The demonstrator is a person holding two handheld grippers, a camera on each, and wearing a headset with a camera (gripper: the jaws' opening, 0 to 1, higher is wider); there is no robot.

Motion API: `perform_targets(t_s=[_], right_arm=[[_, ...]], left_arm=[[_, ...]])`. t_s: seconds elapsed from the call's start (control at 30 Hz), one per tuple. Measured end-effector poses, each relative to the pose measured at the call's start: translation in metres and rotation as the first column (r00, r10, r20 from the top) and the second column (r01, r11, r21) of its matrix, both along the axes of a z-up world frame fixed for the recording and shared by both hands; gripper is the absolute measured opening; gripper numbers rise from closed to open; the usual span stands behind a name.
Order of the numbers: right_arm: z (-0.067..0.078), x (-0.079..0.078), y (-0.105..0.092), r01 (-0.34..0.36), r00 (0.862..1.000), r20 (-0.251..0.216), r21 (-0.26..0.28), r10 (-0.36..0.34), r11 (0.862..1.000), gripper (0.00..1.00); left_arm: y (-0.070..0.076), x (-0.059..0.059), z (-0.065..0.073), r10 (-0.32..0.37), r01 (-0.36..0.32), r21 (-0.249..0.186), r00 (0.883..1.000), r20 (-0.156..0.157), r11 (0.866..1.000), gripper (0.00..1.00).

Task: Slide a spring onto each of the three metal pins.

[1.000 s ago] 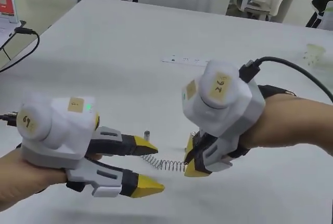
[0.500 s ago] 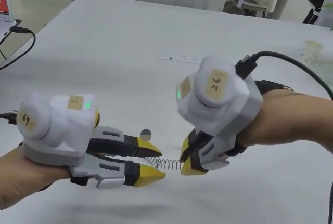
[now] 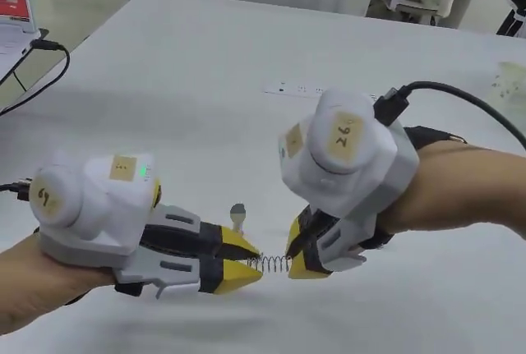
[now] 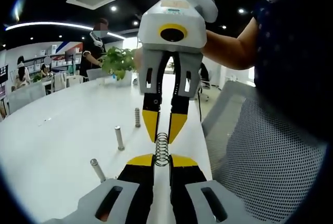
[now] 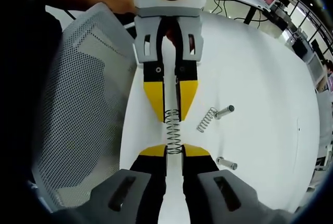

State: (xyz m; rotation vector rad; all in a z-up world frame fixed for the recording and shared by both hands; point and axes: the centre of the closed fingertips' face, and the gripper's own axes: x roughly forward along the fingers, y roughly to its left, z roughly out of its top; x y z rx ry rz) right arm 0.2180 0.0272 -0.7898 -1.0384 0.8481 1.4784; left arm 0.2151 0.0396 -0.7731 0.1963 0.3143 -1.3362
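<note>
The left tool [image 4: 162, 159] is clenched on one end of a thin coiled steel spring [image 4: 162, 148]; its yellow-tipped jaws are seen drawn together at the bottom centre of the left gripper view. The right tool [image 5: 174, 151] is clenched on the other end, at the bottom centre of the right gripper view. The spring is thus held between the two tools. In the head view it is seen across the lower centre of the frame, from tip to tip. Whether it is lifted off the white table [image 3: 205, 83] cannot be told.

Left of centre in the left gripper view, three upright grey metal pins are seen in a row on the table. The nearest bare pin [image 4: 94, 169] stands at lower left and the middle bare pin [image 4: 119, 137] just above it. The far pin [image 4: 137, 117] is wrapped by a second coiled spring [image 5: 206, 120] — so one pin of the three is judged to be served already.

The step in hand is judged to be the second spring, gripped at both ends and not yet brought to a pin. For the next move one end would have to be released. The spring would then be turned upright, its open end centred over the top of a bare pin and lowered along the pin's axis — a soft coil is likely to bend aside if it is set down off-centre.
</note>
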Motion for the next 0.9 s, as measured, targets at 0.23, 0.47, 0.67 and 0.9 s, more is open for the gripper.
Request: perform_targets(t_s=[0.23, 0.47, 0.67, 0.9], right_arm=[[0.002, -0.001, -0.004, 0.008, 1.000, 0.000, 0.004, -0.008, 1.000, 0.08], [0.004, -0.002, -0.007, 0.022, 1.000, -0.004, 0.018, -0.022, 1.000, 0.09], [0.001, -0.001, -0.008, 0.030, 1.000, -0.006, 0.025, -0.030, 0.999, 0.13], [-0.004, -0.002, -0.007, 0.044, 0.999, -0.024, 0.041, -0.043, 0.998, 0.12]], left_arm=[[-0.004, 0.000, 0.002, -0.018, 0.018, -0.005, 1.000, 0.007, 1.000, 0.02], [-0.008, -0.001, 0.005, -0.033, 0.033, -0.014, 0.999, 0.007, 0.999, 0.02], [-0.006, 0.002, 0.009, -0.020, 0.020, -0.027, 1.000, 0.009, 0.999, 0.02], [-0.005, 0.000, 0.018, -0.020, 0.021, -0.035, 0.999, 0.026, 0.999, 0.02]])
